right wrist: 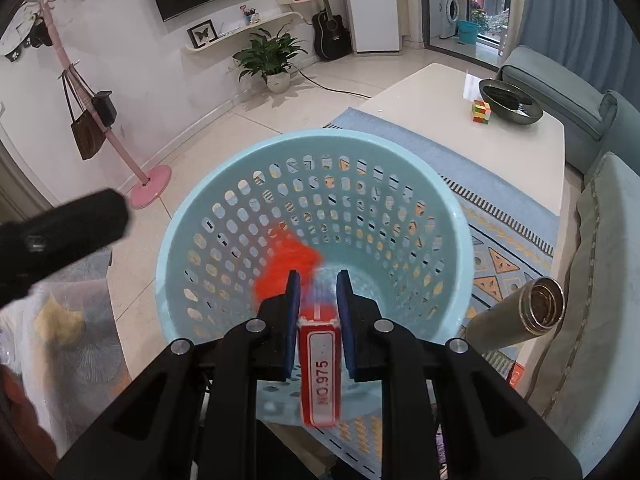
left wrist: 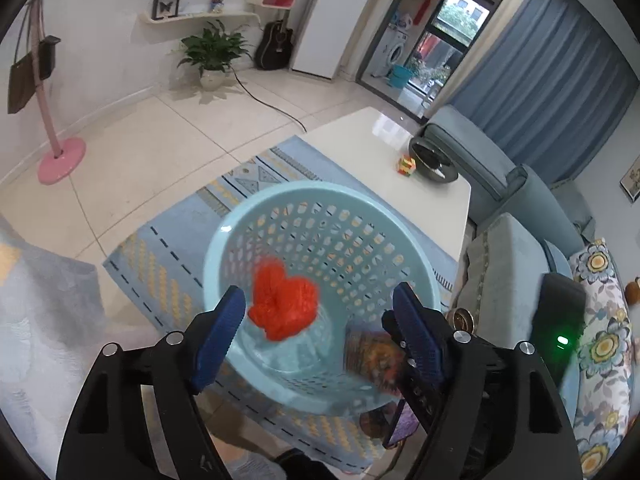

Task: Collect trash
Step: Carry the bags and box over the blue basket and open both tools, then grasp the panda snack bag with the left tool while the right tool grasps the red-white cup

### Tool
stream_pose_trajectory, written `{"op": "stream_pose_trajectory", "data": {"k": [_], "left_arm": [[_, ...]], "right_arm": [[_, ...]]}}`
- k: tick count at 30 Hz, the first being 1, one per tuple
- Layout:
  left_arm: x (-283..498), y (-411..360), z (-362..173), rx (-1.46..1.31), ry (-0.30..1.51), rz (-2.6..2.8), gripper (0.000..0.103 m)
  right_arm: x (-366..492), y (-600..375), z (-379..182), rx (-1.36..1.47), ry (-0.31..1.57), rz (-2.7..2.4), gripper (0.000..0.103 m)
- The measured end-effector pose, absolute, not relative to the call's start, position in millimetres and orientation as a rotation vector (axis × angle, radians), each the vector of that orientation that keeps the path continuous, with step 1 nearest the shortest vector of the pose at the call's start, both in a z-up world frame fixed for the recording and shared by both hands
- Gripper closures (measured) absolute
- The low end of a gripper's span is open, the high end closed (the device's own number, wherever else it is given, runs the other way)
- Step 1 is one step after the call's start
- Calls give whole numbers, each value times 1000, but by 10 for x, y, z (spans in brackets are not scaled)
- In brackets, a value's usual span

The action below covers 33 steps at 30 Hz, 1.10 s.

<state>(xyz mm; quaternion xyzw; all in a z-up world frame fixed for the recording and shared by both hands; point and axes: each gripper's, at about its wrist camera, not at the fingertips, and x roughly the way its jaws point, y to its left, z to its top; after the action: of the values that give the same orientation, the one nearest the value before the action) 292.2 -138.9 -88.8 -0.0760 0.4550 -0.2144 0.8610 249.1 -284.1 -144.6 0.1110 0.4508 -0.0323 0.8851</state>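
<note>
A light blue perforated basket [left wrist: 224, 236] stands on a patterned rug; it also shows in the right wrist view [right wrist: 192, 208]. A blurred red mesh wad [left wrist: 286, 306] is in mid-air inside the basket, between the fingers of my open left gripper [left wrist: 316, 330]; in the right wrist view the wad [right wrist: 286, 260] shows blurred behind the fingers. My right gripper [right wrist: 319, 280] is shut on a red box [right wrist: 322, 364] marked "NO.975", held over the basket's near rim. A blurred patterned item [left wrist: 370, 356] lies by my left gripper's right finger.
A white coffee table [right wrist: 440, 100] holds a colourful cube [right wrist: 481, 112] and a dark bowl [right wrist: 510, 102]. A metal flask [right wrist: 516, 320] lies at the right. A blue sofa [left wrist: 516, 280] is at the right, a pink coat stand [right wrist: 152, 188] at the left.
</note>
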Motion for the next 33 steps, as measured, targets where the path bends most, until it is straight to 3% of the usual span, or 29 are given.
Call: {"op": "stream_pose_trajectory", "data": {"k": [2,5,6,11,23,33], "left_arm": [[2839,-1283,-810,-164,924,-424,28],[2723,-1096,-679,-196,887,-395,28],[2678,-1032,-644,-203,878,-385,28],[2370,-680,-427,-206,829,-322,28],[1848,-254,-244,-233,793,-256,28],[1572,73,-237,-238,774,-220,28]], "right_arm": [[2530,-2780,-1452,219,933,-78,72],[2580,-2660,-1436,191,894,-110,37],[2596,-2601,-1422,171,872,-136,31],[2746,-2265,-1438,79,770,-234,27],[3288,-1690,-1871,-212,743,-389,27],[3057,-1640,-1796,-67,790,-323,27]]}}
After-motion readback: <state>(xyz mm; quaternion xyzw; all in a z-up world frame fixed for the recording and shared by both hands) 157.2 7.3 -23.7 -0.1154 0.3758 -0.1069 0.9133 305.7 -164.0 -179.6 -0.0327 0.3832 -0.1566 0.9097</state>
